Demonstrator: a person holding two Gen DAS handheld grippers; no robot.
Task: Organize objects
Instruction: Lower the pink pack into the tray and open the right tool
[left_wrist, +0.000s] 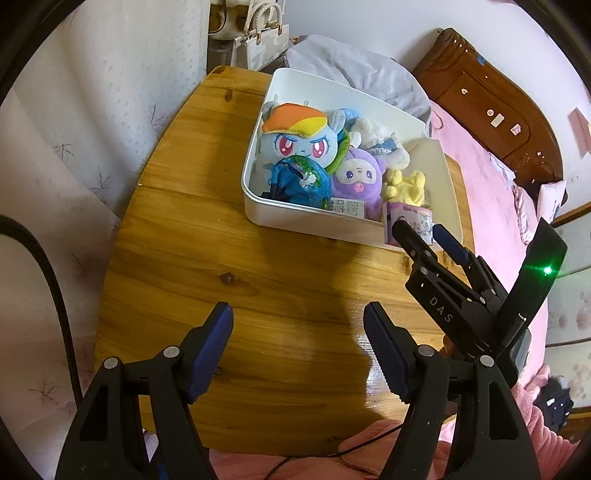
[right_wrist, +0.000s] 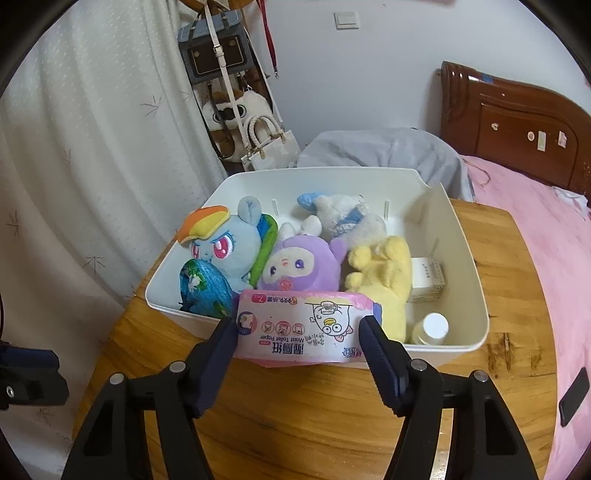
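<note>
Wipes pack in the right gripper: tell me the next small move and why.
Probably carry it forward over the white bin and lower it into the bare corner. The right gripper grips the wipes pack at the bin's near rim, above the table; soft toys fill the left, while space shows near the small bottle.

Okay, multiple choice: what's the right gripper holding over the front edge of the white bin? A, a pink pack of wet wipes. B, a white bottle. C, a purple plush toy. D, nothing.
A: the right gripper has its fingers on both ends of the pink pack of wet wipes, in front of the white bin.
</note>
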